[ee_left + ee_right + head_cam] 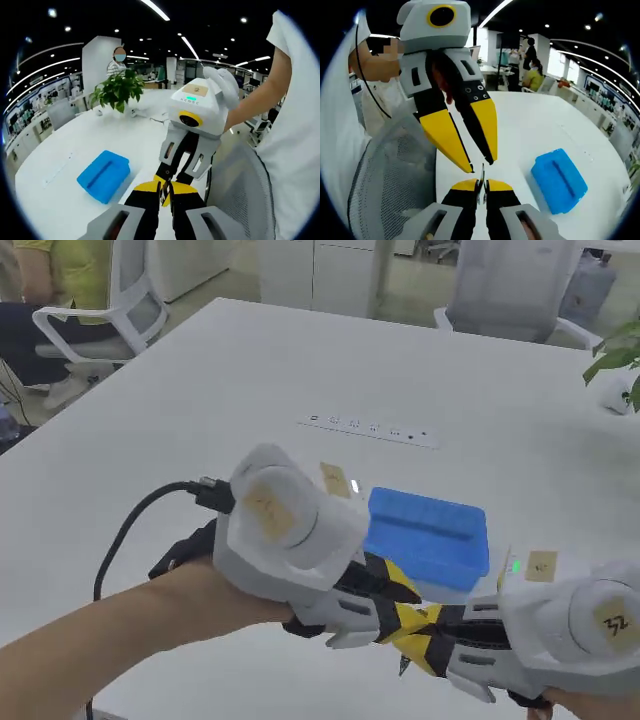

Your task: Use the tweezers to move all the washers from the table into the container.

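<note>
Left gripper (480, 165): held at the near left and pointing right, tip to tip with the other tool. From across, its yellow-tipped jaws stand a little apart. In its own view the gap looks narrow. I cannot tell whether it is gripping anything.
Right gripper (482, 187): held at the near right and pointing left. Its jaws are closed on a thin metal strip.
Tweezers (482, 179): this is the thin metal strip, pinched between the right gripper's tips. Its free end reaches up between the tips of the left gripper, and contact there is unclear.
Container (428, 530): a blue rectangular tray lying flat on the table, just beyond where the jaws meet and right of centre. It is not touching either set of jaws.
Table (250, 370): a white table with both tools held over its near edge.
Power strip (368, 427): set in the tabletop, farther away than the container.
Plant (117, 90): a green, leafy plant at the far right end of the table.
</note>
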`<state>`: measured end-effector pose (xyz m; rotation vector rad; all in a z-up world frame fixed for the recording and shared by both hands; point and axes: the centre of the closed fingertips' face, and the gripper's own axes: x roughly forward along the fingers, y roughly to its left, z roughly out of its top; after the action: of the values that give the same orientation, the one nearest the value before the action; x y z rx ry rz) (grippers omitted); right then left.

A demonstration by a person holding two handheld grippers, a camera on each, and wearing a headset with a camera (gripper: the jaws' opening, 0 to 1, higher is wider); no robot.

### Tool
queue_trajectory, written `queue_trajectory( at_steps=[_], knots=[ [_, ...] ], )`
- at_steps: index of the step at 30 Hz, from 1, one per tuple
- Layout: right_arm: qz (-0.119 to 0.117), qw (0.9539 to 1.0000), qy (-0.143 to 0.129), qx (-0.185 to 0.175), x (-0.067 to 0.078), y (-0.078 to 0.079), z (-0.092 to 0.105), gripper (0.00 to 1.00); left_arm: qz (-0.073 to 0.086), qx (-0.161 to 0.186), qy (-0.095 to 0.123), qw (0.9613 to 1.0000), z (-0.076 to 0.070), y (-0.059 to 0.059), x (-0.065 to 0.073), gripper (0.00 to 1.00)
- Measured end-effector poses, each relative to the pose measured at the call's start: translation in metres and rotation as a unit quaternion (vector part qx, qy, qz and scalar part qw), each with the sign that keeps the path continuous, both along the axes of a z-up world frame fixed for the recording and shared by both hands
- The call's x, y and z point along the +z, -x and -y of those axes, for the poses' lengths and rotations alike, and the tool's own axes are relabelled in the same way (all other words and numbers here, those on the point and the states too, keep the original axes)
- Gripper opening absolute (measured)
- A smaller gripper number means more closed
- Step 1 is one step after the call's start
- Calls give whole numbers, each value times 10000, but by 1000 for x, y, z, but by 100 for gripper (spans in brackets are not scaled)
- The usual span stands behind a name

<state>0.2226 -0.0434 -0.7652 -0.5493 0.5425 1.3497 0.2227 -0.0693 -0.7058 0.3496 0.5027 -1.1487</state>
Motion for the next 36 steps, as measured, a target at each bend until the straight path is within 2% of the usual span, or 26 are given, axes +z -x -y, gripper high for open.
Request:
queue_trajectory(
  at_steps=[2, 5, 9, 14, 15, 17, 18, 21, 23, 24, 27, 28, 29, 31, 36],
  knots=[
    [106, 9997, 176, 120, -6, 2, 1, 2, 81, -135, -84, 9998, 1, 0, -3, 1],
    [145, 9994, 266, 173, -10, 2, 2, 2, 155, -461, -302, 9984, 3, 4, -10, 0],
    [195, 9989, 374, 219, -13, 1, 5, 2, 263, -571, -603, 9962, 0, 0, -22, 1],
    [283, 9973, 578, 360, -21, 1, 6, 2, 196, -612, -520, 9966, 3, 0, -28, 0],
    [302, 9969, 628, 379, -23, 1, 7, 2, 214, -640, -573, 9961, 3, 1, -31, 0],
    [292, 9963, 696, 413, -27, 1, 8, 2, 345, -769, -820, 9931, 1, 1, -39, 0],
    [295, 9958, 749, 428, -29, 1, 9, 2, 366, -881, -826, 9920, 3, 3, -40, 0],
    [368, 9942, 895, 458, -35, -3, 12, 2, 339, -798, -785, 9931, 4, 0, -46, 0],
    [329, 9936, 999, 413, -40, -7, 15, 2, 586, -907, -899, 9901, 3, -4, -53, 0],
    [356, 9930, 1056, 397, -42, -10, 17, 2, 608, -912, -926, 9897, 3, -5, -55, 0],
    [421, 9913, 1194, 369, -50, -17, 19, 2, 599, -891, -1037, 9888, 0, -11, -70, 0],
    [379, 9913, 1222, 322, -54, -19, 19, 2, 586, -880, -1034, 9890, -2, -13, -73, 0],
    [350, 9913, 1231, 296, -57, -20, 19, 2, 488, -835, -1008, 9902, -4, -16, -78, 0],
    [293, 9919, 1213, 237, -62, -23, 18, 3, 417, -822, -1001, 9907, -8, -19, -84, 0],
    [47, 9932, 1164, -62, -73, -30, 13, 3, 329, -930, -1105, 9890, -16, -26, -101, 0]
  ],
)
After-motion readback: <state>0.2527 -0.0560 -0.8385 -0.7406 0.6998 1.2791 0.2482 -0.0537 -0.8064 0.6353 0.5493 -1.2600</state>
